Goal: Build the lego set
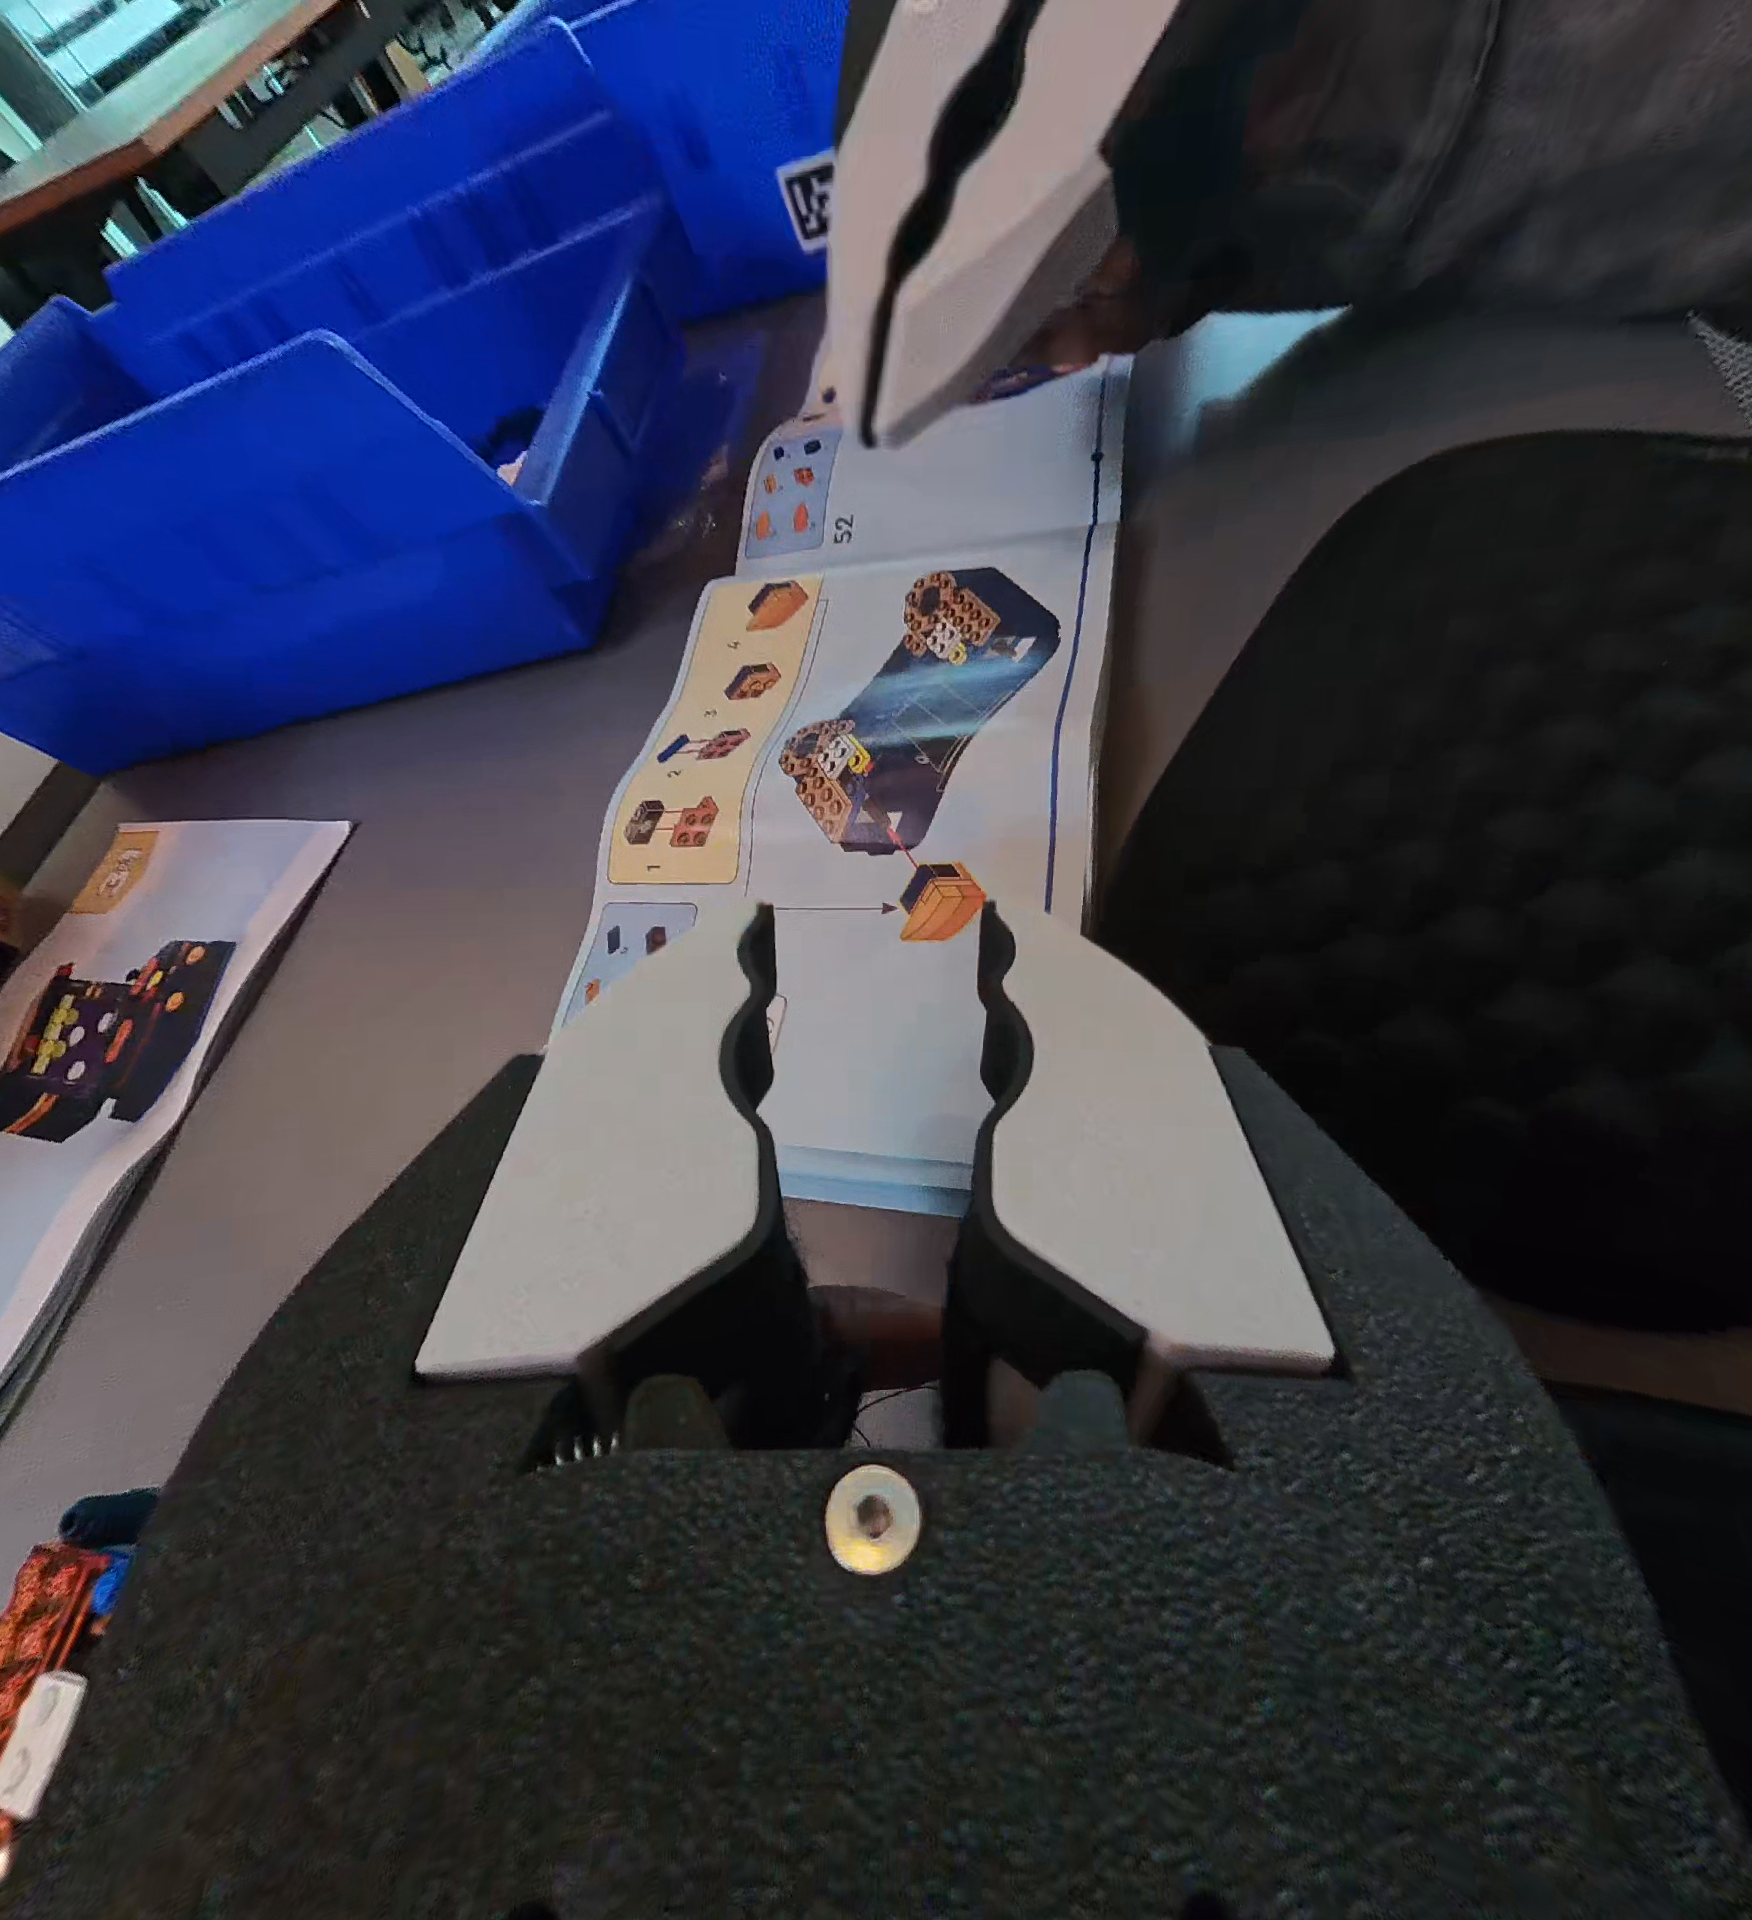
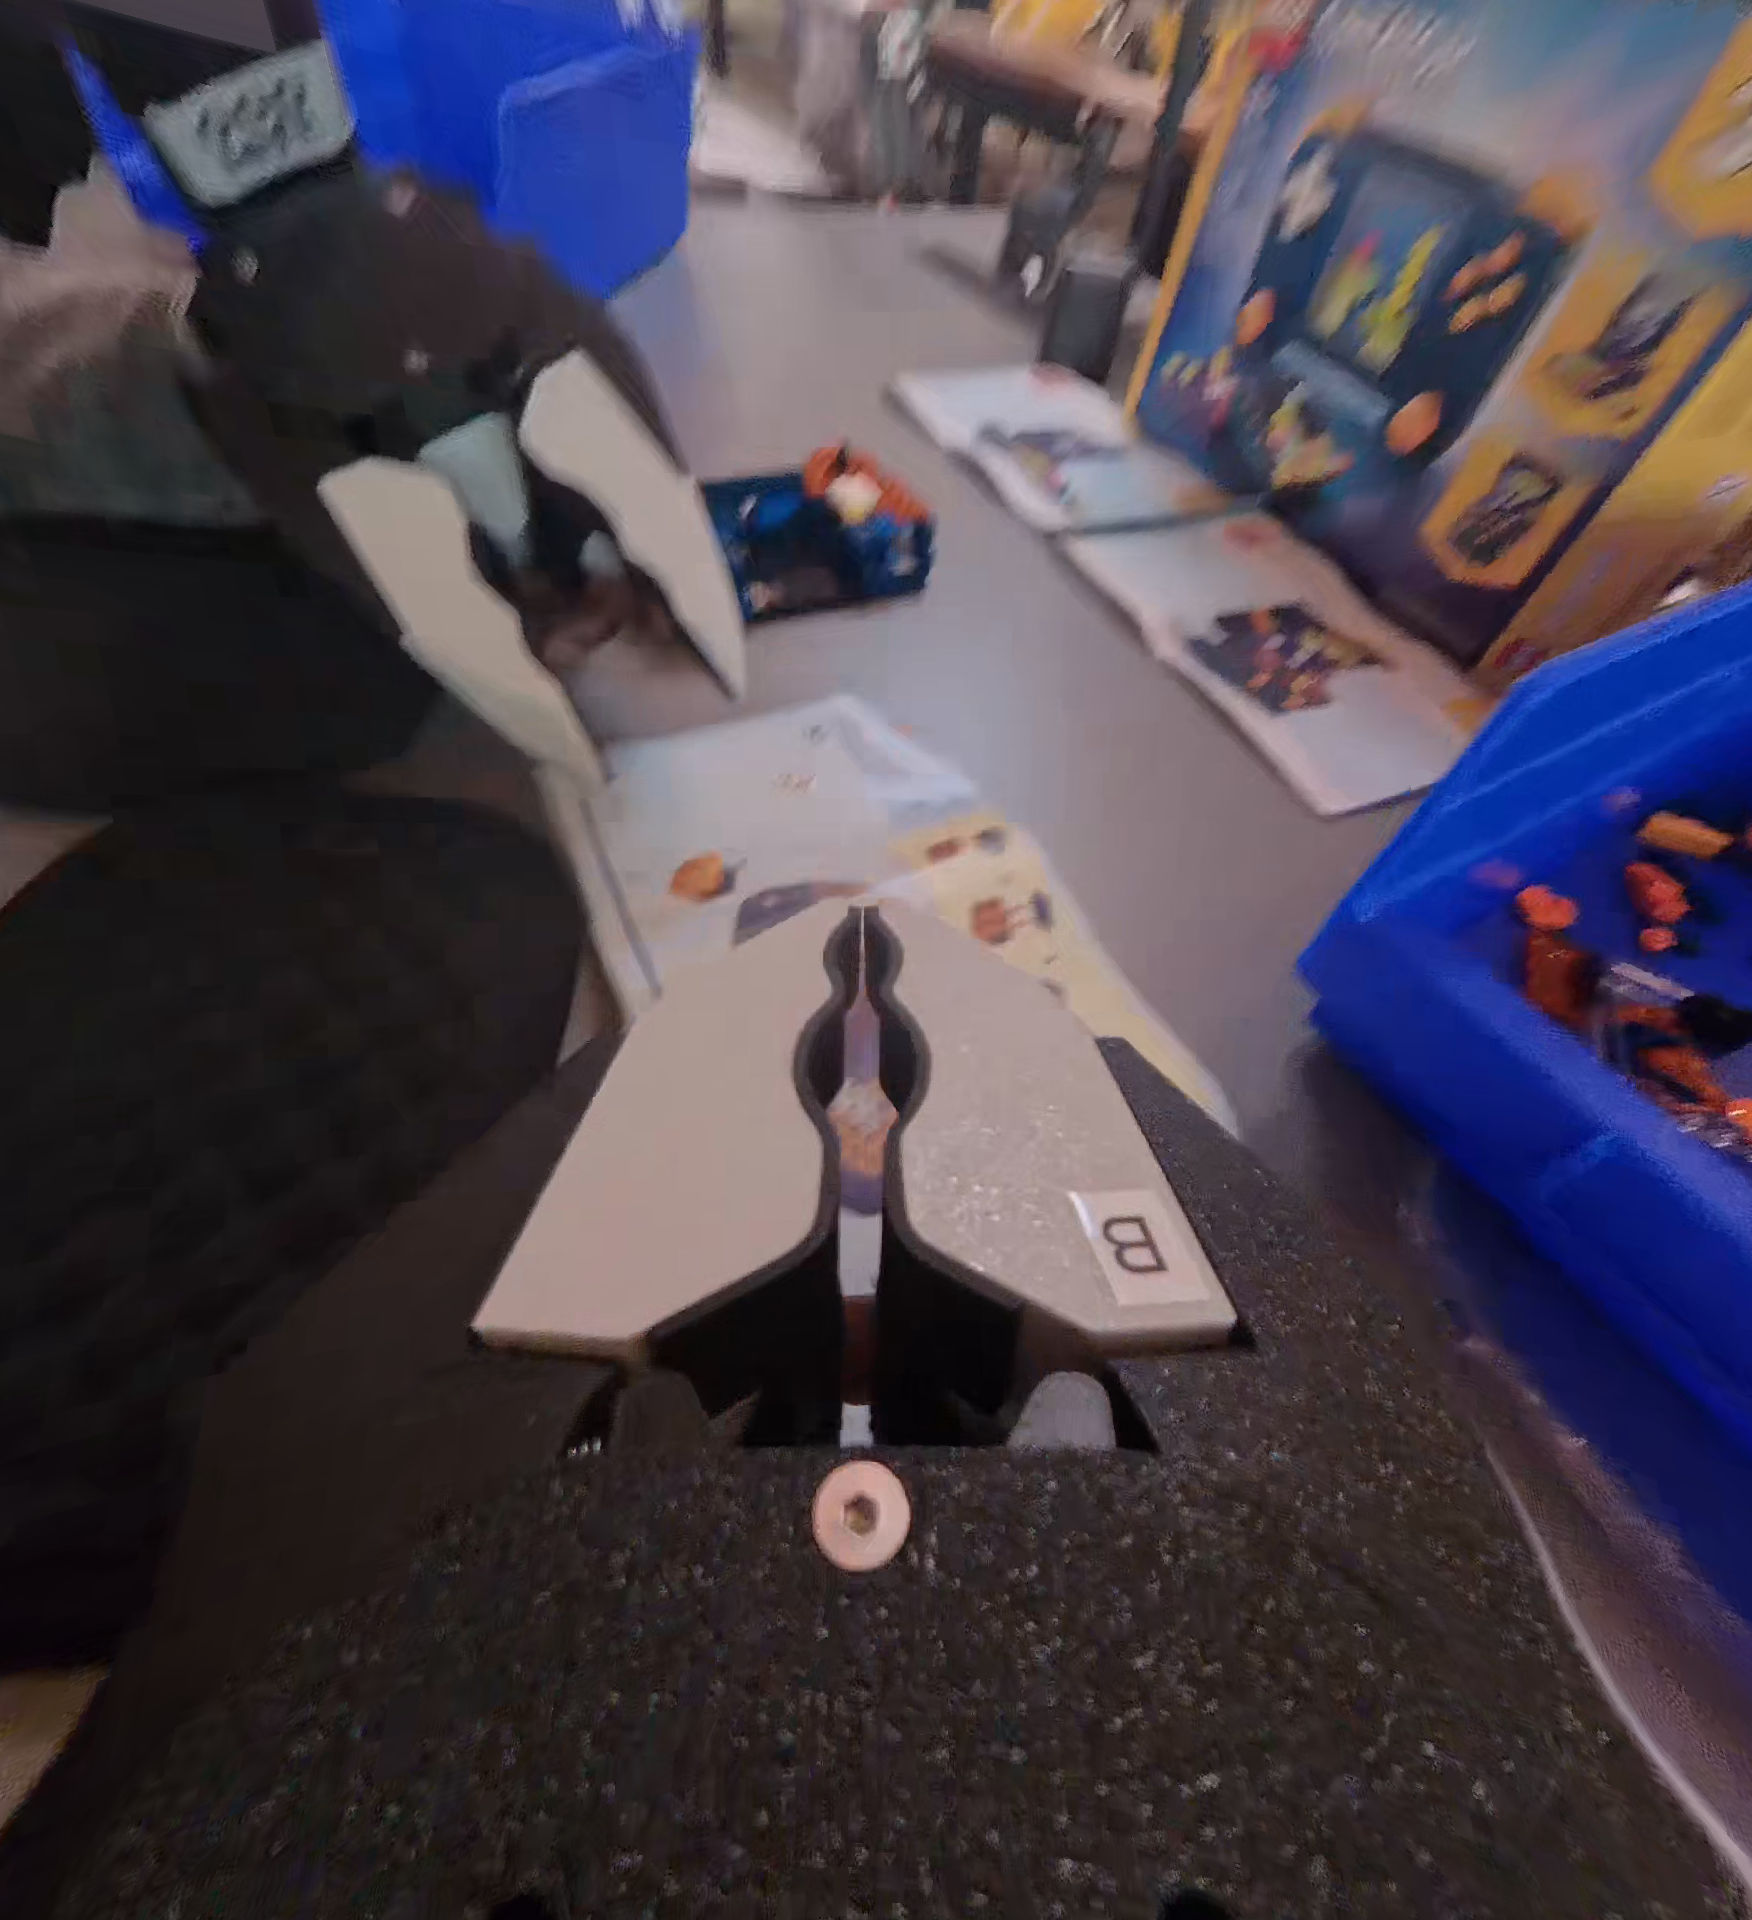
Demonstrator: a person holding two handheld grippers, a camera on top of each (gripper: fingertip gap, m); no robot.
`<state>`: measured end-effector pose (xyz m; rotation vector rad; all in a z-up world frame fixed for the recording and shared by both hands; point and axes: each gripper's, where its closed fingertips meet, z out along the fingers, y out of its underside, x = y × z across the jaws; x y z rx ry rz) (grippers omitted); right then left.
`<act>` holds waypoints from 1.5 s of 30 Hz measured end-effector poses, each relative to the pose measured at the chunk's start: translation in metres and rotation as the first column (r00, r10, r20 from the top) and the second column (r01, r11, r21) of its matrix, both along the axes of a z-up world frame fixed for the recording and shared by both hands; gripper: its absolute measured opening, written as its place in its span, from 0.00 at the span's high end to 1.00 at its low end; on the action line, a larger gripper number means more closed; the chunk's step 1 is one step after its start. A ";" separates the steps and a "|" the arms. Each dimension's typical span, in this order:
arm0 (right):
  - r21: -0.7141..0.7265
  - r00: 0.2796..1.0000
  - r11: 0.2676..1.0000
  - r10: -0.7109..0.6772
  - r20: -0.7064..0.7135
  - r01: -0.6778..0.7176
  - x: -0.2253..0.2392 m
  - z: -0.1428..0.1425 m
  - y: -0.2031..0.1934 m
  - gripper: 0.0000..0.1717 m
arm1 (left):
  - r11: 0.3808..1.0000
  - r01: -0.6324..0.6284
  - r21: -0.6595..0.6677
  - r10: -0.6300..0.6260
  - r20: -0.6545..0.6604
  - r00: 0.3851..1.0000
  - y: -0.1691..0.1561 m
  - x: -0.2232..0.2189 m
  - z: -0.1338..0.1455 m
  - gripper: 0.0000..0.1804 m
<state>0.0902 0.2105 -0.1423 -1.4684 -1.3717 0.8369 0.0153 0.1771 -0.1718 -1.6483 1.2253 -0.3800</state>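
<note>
Booklet [image 2: 830, 790] page blurred at right tongs [image 2: 861, 920]

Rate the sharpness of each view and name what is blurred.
Left wrist view: mostly sharp, the open instruction booklet readable as pictures; only the right gripper at the top is smeared. Right wrist view: motion blur throughout, worst on the toy box and blue bin; wide-angle bending at edges.

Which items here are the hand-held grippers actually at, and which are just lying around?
At the grippers: open booklet; left hand-held gripper open over it; right hand-held gripper shut, seemingly on its page.
Lying about: blue bins, closed booklet, toy box, loose bricks.
</note>
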 end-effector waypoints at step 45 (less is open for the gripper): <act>0.292 0.940 0.956 -0.104 0.325 0.005 -0.024 -0.060 -0.021 0.98 | 0.969 -0.092 0.227 0.077 0.076 0.994 0.010 -0.015 0.049 0.81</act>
